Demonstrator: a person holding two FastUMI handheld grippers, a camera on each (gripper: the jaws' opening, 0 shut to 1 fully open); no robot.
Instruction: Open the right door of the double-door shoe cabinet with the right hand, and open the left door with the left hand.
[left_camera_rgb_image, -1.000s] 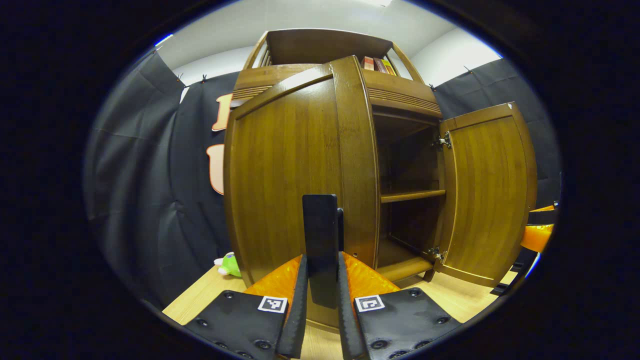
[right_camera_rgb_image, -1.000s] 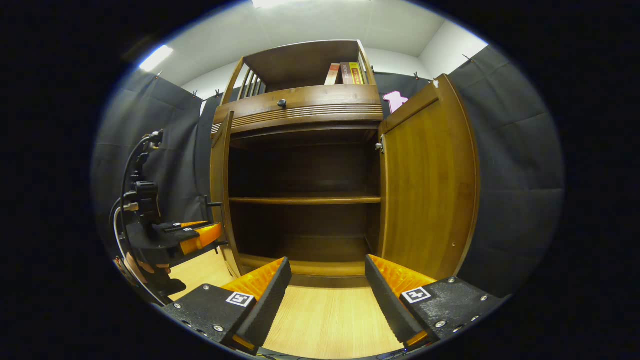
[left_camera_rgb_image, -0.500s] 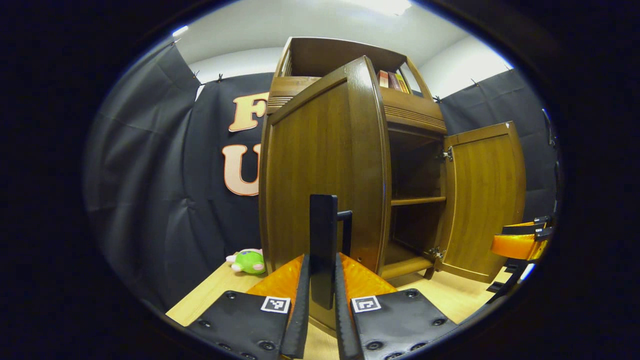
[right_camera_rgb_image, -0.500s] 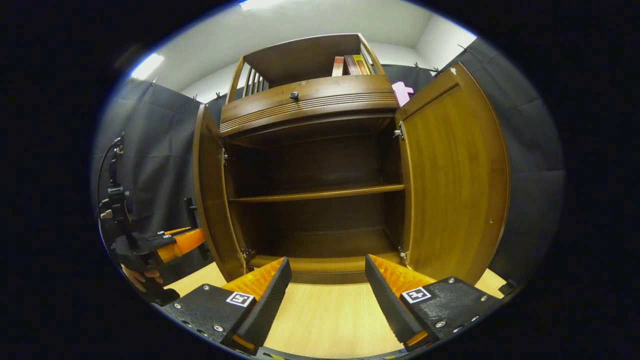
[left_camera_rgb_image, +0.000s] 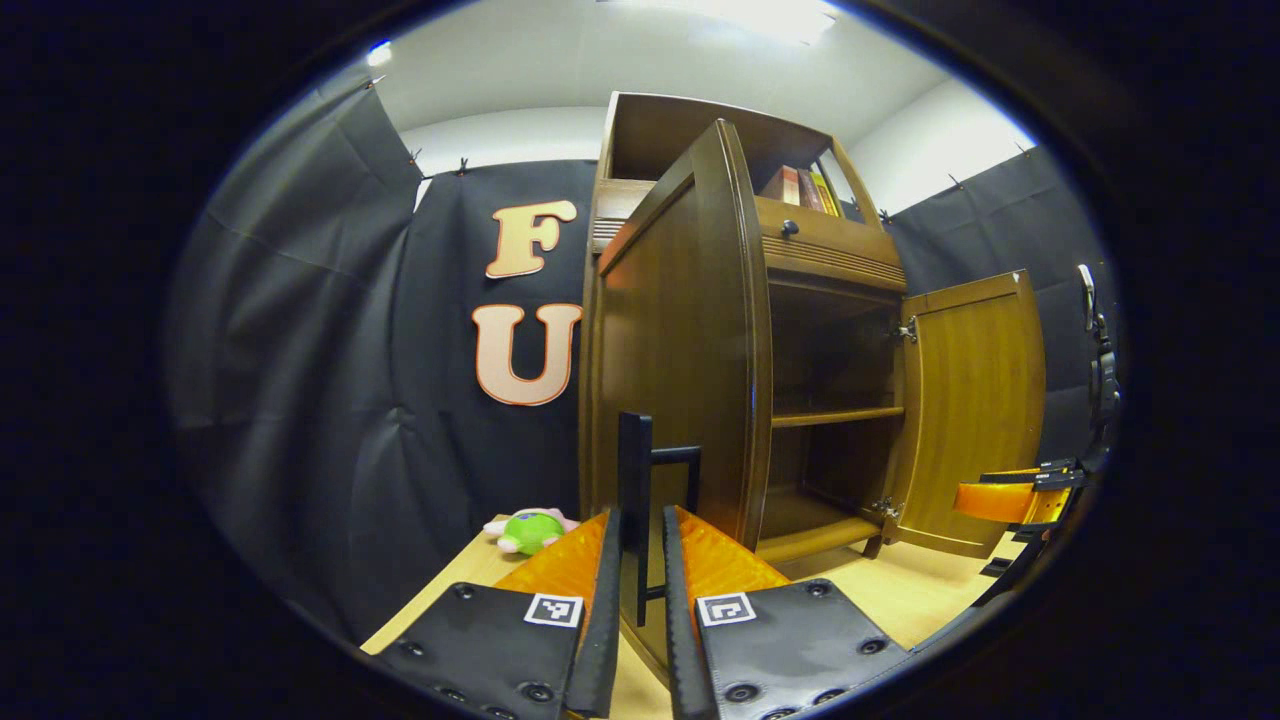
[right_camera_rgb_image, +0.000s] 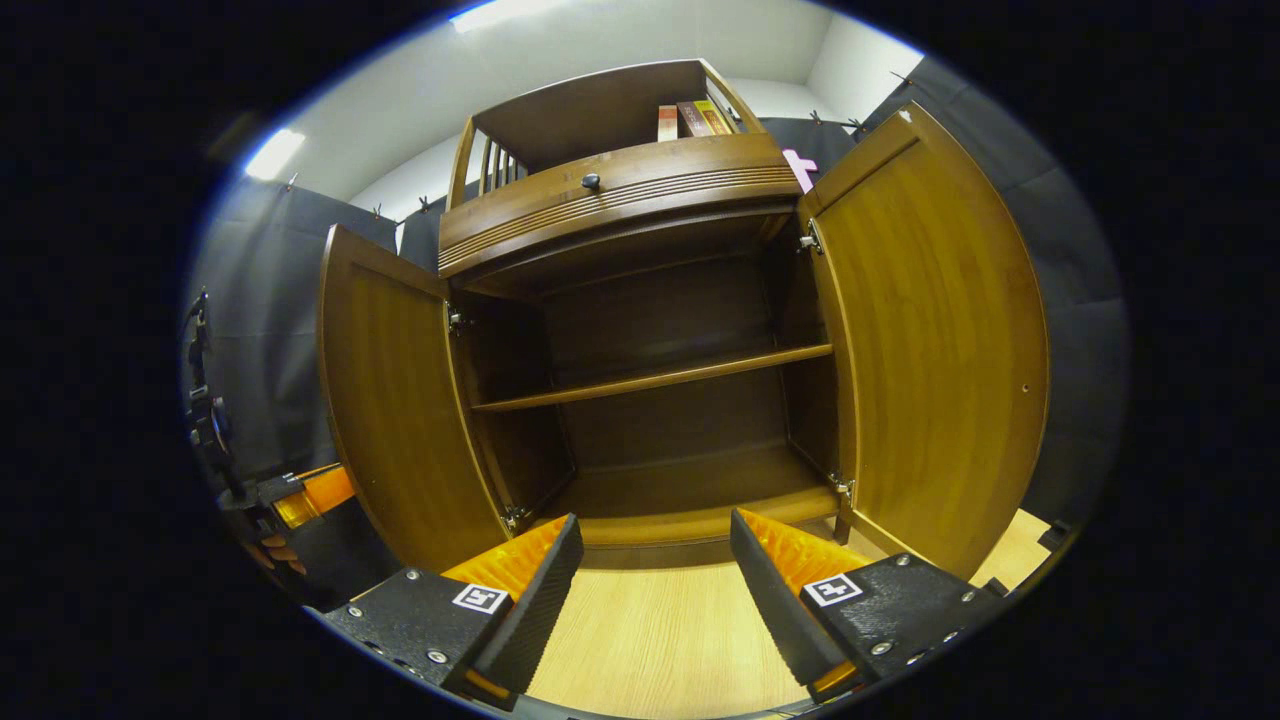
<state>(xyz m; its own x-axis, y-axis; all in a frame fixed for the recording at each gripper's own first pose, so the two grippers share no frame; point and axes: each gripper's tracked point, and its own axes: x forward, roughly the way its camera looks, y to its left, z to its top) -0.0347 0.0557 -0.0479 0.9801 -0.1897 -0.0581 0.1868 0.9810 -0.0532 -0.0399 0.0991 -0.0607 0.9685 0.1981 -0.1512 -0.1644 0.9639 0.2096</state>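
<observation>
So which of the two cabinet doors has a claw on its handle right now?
The left door: the left claw is closed on its dark handle. The right door stands open untouched, with the right claw open and clear of it.

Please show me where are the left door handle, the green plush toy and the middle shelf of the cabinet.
left door handle (left_camera_rgb_image: 634, 470): left gripper view, on its upright bar.
green plush toy (left_camera_rgb_image: 532, 530): left gripper view, on its body.
middle shelf (right_camera_rgb_image: 660, 379): right gripper view, on its front edge.
</observation>
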